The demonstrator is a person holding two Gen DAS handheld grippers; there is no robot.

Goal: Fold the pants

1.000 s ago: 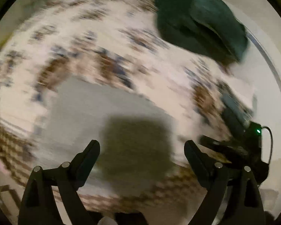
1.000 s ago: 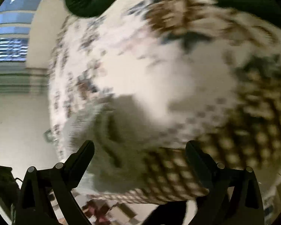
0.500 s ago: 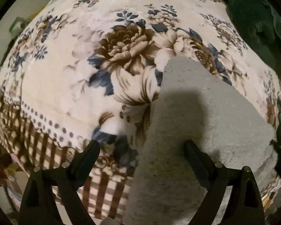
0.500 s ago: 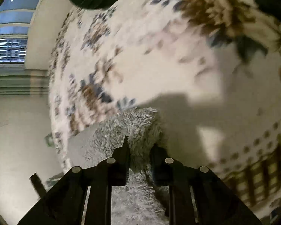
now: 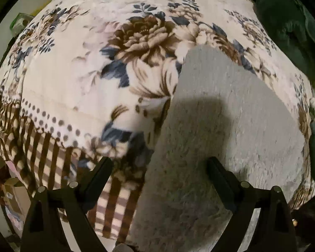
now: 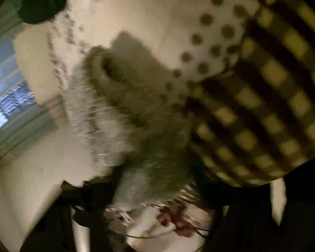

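My left hand-held gripper [image 5: 158, 168] gapes empty over the grey pants [image 5: 220, 130], long axis running away toward the bed's [image 5: 69, 88] far edge; right hand-held gripper's state: can't tell, blurred.

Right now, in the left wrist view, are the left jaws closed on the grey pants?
No, the left gripper stands with its jaws wide apart above the grey pants, gripping nothing.

Floral blanket [image 5: 77, 88] (checked border), dark green cloth [image 5: 287, 27] at far right edge.
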